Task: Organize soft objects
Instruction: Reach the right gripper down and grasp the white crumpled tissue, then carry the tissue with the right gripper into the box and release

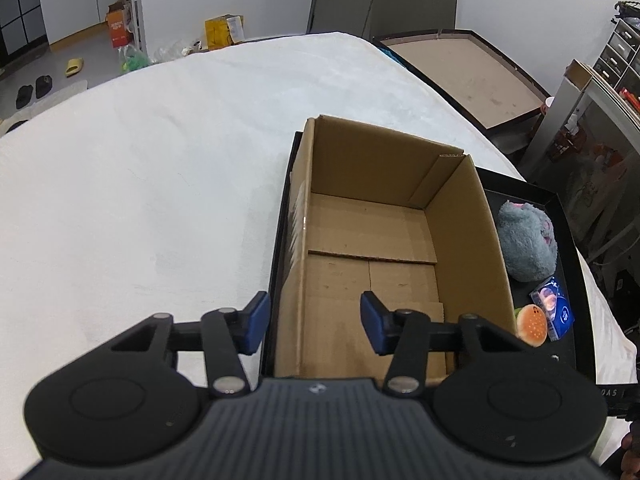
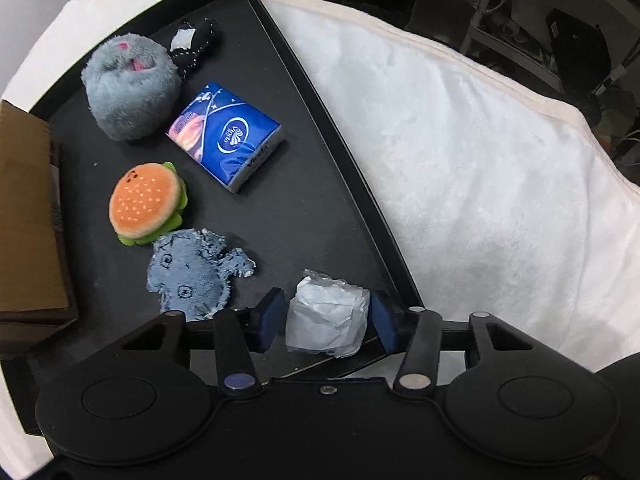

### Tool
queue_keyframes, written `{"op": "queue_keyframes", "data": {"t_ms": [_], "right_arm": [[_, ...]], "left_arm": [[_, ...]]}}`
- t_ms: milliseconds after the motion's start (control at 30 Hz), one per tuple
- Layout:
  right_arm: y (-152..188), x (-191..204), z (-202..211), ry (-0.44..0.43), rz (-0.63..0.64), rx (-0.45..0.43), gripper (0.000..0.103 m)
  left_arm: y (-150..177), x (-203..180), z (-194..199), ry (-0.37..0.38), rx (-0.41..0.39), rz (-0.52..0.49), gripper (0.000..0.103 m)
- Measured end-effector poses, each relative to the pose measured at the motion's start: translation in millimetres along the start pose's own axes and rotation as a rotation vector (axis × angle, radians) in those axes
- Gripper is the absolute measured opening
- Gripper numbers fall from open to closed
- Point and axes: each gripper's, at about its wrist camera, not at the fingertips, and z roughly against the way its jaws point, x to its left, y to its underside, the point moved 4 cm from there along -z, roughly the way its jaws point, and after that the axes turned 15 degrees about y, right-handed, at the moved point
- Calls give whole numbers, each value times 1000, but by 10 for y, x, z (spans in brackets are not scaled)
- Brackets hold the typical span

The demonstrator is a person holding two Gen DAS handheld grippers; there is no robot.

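A black tray (image 2: 320, 128) holds a grey plush toy (image 2: 130, 88), a blue tissue pack (image 2: 228, 136), a plush burger (image 2: 146, 202), a blue denim patch (image 2: 196, 276), a black speckled item (image 2: 194, 42) and a crumpled white paper wad (image 2: 326, 318). My right gripper (image 2: 328, 320) has its blue pads on either side of the wad, touching it. An empty cardboard box (image 1: 372, 240) stands in the tray's left part. My left gripper (image 1: 314, 322) is open over the box's near left wall. The plush toy (image 1: 526, 242), burger (image 1: 532, 324) and tissue pack (image 1: 554, 314) show right of the box.
The tray (image 1: 568, 240) lies on a white fluffy cover (image 1: 160, 160) that spreads to the left and far side. A brown-topped table (image 1: 468, 72) stands beyond. Shelves and clutter (image 1: 600, 120) are at the right. The cover (image 2: 480, 160) also runs right of the tray.
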Motion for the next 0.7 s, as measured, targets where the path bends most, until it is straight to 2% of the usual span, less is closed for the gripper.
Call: {"op": "queue_keyframes", "data": {"t_ms": [167, 233, 300, 433, 533, 700], "right_arm": [[-16, 43, -73, 17, 10, 11, 48], [-13, 88, -101, 26, 25, 10, 45], [3, 132, -98, 38, 40, -6, 44], [39, 208, -38, 40, 61, -57, 44], [65, 236, 71, 42, 65, -90, 43], [137, 289, 269, 39, 79, -158, 43]], "left_arm": [[14, 37, -76, 25, -12, 2, 41], [36, 33, -94, 14, -23, -18, 36], [77, 15, -93, 2, -25, -58, 29], [106, 63, -53, 5, -34, -55, 19], [126, 115, -25, 23, -44, -41, 15], [127, 148, 1, 51, -59, -20, 15]]}}
